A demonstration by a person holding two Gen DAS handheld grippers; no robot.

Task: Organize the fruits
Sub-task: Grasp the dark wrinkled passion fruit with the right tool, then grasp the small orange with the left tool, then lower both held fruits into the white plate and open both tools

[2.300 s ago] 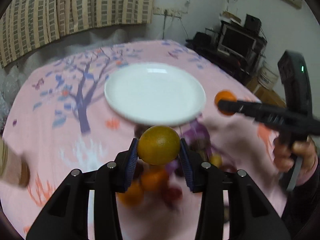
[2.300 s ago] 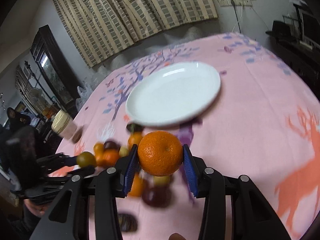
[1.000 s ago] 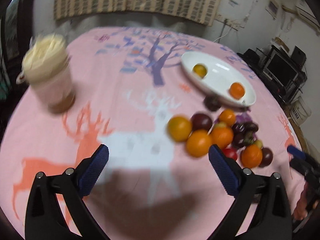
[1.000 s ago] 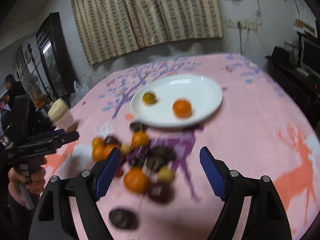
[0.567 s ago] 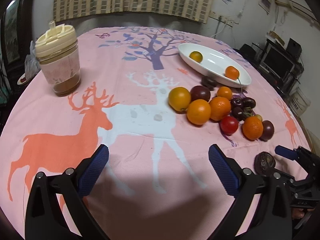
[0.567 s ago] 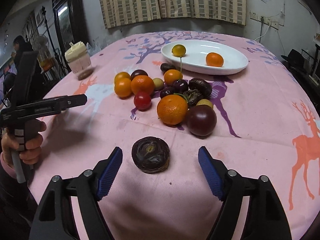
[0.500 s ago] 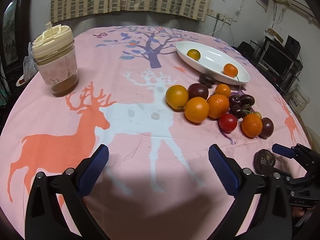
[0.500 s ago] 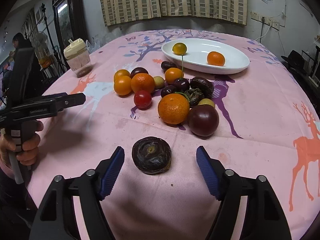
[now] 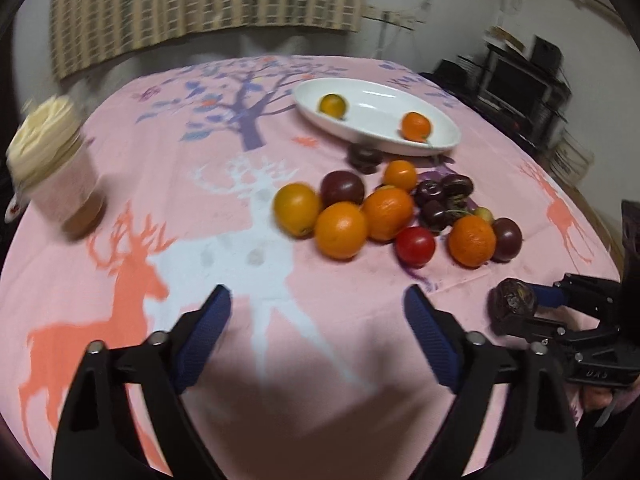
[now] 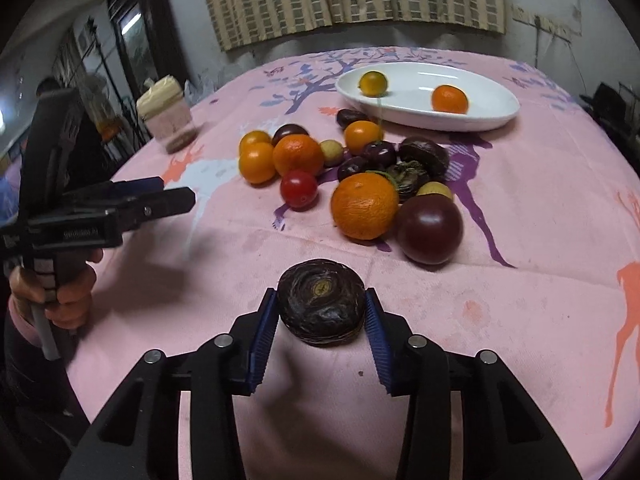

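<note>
As right tool pinches dark fruit (near table edge), left tool gaping.

Indoor light, moderately dim, warm cast. Both views show strong fisheye bending with dark vignette at the corners. Left wrist view: motion blur overall, worst at the left edge where the jar smears; fruit outlines soft. A broad soft shadow covers the tablecloth near the bottom. Right wrist view sharper; the wrinkled dark fruit is in crisp focus. Pale glare streak on the white plate. Bright window at upper left, slightly blown out. Soft shadows lie under the fruit.
</note>
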